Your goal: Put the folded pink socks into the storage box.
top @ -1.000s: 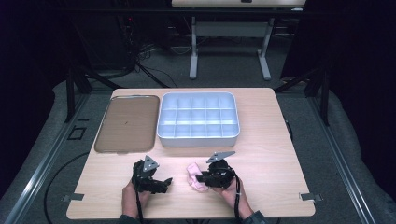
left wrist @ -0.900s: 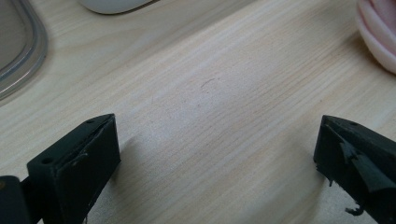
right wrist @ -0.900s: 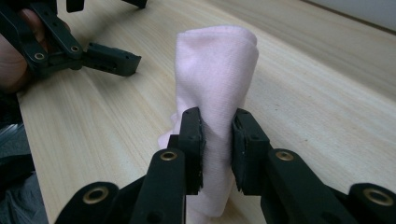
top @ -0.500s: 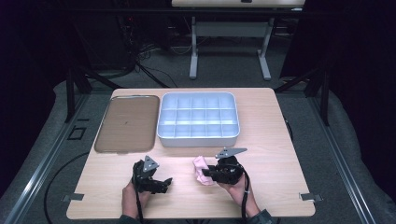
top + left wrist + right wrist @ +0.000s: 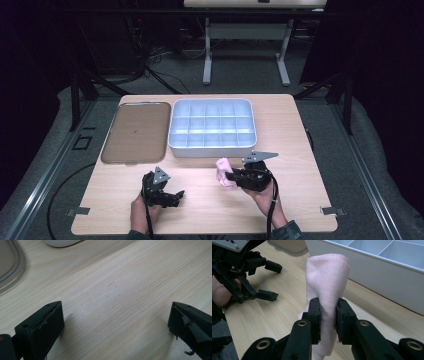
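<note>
Cloth [image 5: 327, 280] stood upright in my right gripper [image 5: 229, 176], jaws clamped on its middle, just short of the divided bin [image 5: 212, 147], which lay directly ahead. My left gripper [image 5: 176, 196] idled well apart, jaws spread on bare table [image 5: 280, 125].

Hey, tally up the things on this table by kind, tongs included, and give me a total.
Pink cloth: 1
White compartment tray: 1
Brown lid: 1
Tongs: 2, left tongs open, right tongs shut on the cloth
Total: 5
</note>
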